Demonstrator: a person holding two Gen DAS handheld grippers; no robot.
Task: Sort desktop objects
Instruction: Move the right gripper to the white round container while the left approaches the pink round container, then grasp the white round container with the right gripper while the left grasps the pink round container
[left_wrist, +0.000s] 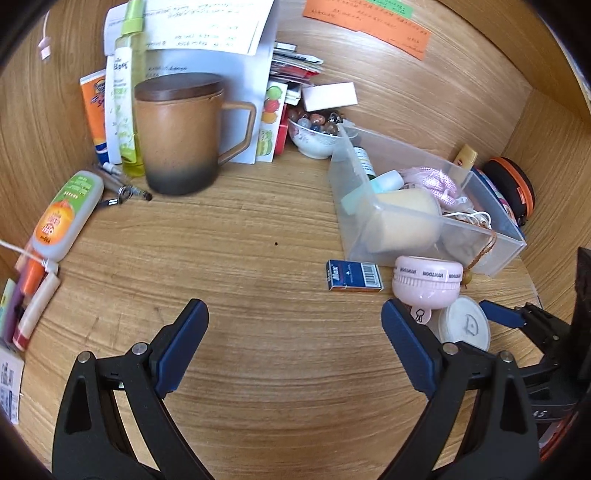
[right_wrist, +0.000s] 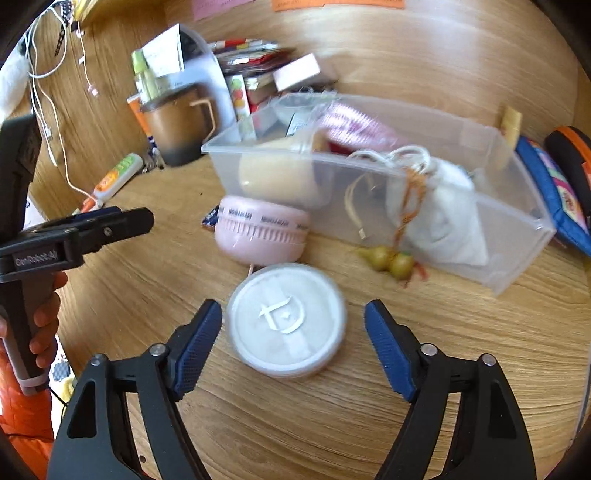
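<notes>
Round white jar (right_wrist: 286, 319) is lying lid-up on the wooden bench (right_wrist: 461, 332), just in front of the pink round case (right_wrist: 260, 230) and clear bin (right_wrist: 517, 221). Left tool (left_wrist: 295, 321) is hovering with jaws apart, empty. Right tool (right_wrist: 293, 321) is straddling the jar, jaws apart, pads not touching.

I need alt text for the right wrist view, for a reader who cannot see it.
The right tool is open around a round white lidded jar on a wooden desk, its blue pads not touching it. Behind stand a pink round case and a clear plastic bin of small items.
</notes>
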